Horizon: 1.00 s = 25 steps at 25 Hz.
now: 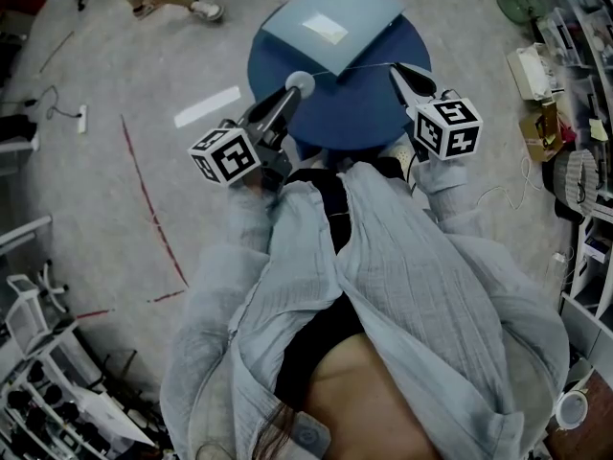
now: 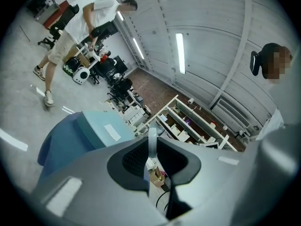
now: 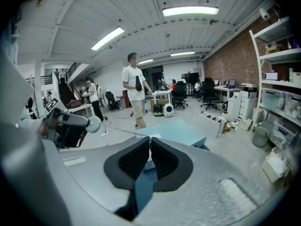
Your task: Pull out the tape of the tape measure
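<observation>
In the head view my left gripper point(image 1: 294, 90) is shut on a small round white tape measure point(image 1: 301, 81) above the blue round table point(image 1: 287, 51). A thin tape point(image 1: 359, 69) runs from it rightward to my right gripper point(image 1: 397, 69), whose jaws are shut on the tape's end. The left gripper view shows the pale case point(image 2: 152, 142) edge-on, pinched between the black pads. In the right gripper view the jaws point(image 3: 149, 145) nearly meet on the thin tape point(image 3: 127, 133). That tape leads left to the white case point(image 3: 94, 124) in the other gripper.
A light-blue flat box point(image 1: 335, 17) lies on the table's far side. A person point(image 3: 135, 86) in a white shirt stands beyond the table. Shelves and clutter point(image 1: 560, 113) line the right side, a rack point(image 1: 38, 353) stands at lower left, and red lines point(image 1: 148, 199) mark the floor.
</observation>
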Each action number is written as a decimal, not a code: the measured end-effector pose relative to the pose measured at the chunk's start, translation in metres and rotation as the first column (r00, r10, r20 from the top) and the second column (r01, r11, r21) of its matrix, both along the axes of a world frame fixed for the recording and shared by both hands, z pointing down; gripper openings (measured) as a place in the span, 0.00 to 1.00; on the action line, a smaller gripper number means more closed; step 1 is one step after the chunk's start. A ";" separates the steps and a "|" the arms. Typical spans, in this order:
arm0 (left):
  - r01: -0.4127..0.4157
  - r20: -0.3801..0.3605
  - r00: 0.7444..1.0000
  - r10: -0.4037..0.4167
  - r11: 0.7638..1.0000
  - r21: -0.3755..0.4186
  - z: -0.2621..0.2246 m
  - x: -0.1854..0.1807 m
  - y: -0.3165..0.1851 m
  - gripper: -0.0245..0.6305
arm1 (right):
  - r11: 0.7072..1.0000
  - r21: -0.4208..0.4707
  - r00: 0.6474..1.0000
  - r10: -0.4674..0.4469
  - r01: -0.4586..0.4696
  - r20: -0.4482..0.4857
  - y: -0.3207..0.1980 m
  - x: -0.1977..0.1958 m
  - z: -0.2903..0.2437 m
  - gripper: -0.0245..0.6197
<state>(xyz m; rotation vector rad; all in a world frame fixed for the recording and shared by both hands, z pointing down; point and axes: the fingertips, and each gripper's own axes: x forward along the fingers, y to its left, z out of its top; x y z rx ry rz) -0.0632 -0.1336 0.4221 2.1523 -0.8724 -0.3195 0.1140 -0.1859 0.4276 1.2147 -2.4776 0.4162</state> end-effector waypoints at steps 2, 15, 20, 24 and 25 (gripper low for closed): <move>0.022 0.007 1.000 -0.022 1.000 0.013 -0.002 -0.010 -0.002 0.15 | 1.000 -0.002 0.999 0.031 -0.031 0.012 -0.003 0.011 -0.002 0.06; 0.094 -0.061 0.994 -0.096 0.995 -0.034 0.003 -0.022 -0.009 0.15 | 1.000 -0.016 1.000 0.024 -0.024 0.003 -0.001 0.015 0.004 0.06; 0.096 -0.060 0.993 -0.098 0.995 -0.041 0.005 -0.024 -0.008 0.15 | 0.999 -0.020 1.000 0.031 -0.031 -0.003 -0.001 0.015 0.006 0.06; 0.092 -0.016 0.996 -0.092 0.996 -0.017 0.004 -0.025 -0.009 0.15 | 0.999 -0.019 0.999 0.038 -0.038 -0.003 -0.002 0.016 0.006 0.06; 0.090 -0.013 0.996 -0.090 0.996 -0.017 0.005 -0.025 -0.009 0.15 | 0.999 -0.018 0.999 0.040 -0.040 -0.004 -0.002 0.016 0.006 0.06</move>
